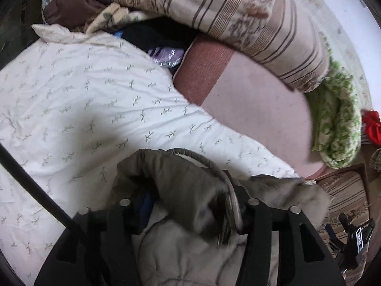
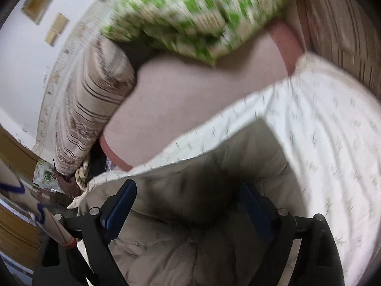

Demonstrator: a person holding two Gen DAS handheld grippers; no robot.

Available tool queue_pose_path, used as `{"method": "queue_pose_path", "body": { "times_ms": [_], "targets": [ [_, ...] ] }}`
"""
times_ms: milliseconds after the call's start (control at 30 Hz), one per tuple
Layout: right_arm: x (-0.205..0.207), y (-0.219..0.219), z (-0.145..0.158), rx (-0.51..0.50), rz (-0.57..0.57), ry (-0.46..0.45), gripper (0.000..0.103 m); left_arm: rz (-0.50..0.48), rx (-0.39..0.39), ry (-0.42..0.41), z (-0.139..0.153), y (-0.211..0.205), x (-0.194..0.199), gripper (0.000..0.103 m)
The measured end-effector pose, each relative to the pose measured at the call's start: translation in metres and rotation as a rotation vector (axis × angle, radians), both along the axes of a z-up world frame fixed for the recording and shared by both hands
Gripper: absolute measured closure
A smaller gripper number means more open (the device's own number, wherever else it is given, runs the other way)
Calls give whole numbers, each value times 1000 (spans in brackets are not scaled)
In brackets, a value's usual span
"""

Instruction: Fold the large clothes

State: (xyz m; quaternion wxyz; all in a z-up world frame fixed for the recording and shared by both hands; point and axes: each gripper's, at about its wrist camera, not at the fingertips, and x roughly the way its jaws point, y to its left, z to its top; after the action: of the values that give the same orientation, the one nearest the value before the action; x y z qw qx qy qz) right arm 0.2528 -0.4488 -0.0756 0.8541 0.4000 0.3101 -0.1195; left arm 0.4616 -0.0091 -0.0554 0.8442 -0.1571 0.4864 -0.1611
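A red cloth (image 1: 372,128) at 3 o'clock is only caught by the left view. The grey coat (image 1: 181,186) is bunched between the half-spread left gripper (image 1: 188,205), angled down. The right gripper (image 2: 188,205) is spread wide over it, nothing pinched.

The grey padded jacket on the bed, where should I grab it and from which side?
Grip the grey padded jacket at its rolled collar edge, coming from the near side, over the body of the jacket. That hem stands up as a firm ridge off the sprigged white sheet, so jaws can probably close across it without catching the sheet.
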Motion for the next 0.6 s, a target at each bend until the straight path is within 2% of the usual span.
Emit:
{"method": "queue_pose_path", "body": {
  "times_ms": [67,100,200,267,300,433,500,600],
  "targets": [
    [-5,7,19,-40,13,-11,11,-7,4,-50,20,2,-11,47],
    [-8,11,28,-62,17,-15,11,-12,14,-80,29,3,-17,43],
    [-13,33,51,-147,47,-14,11,-13,77,-177,60,0,-34,38],
    [-14,50,57,-183,87,-10,12,-31,131,-208,69,-9,-44,38],
    [-12,62,58,-204,119,0,17,-51,155,-220,70,-15,-49,38],
    [3,107,42,-280,236,50,35,-118,247,-237,51,-42,-68,38],
    [15,122,29,-289,277,77,41,-164,274,-212,27,-61,-71,38],
    [40,132,5,-302,306,126,41,-220,312,-159,-12,-85,-67,38]
  ]
}}
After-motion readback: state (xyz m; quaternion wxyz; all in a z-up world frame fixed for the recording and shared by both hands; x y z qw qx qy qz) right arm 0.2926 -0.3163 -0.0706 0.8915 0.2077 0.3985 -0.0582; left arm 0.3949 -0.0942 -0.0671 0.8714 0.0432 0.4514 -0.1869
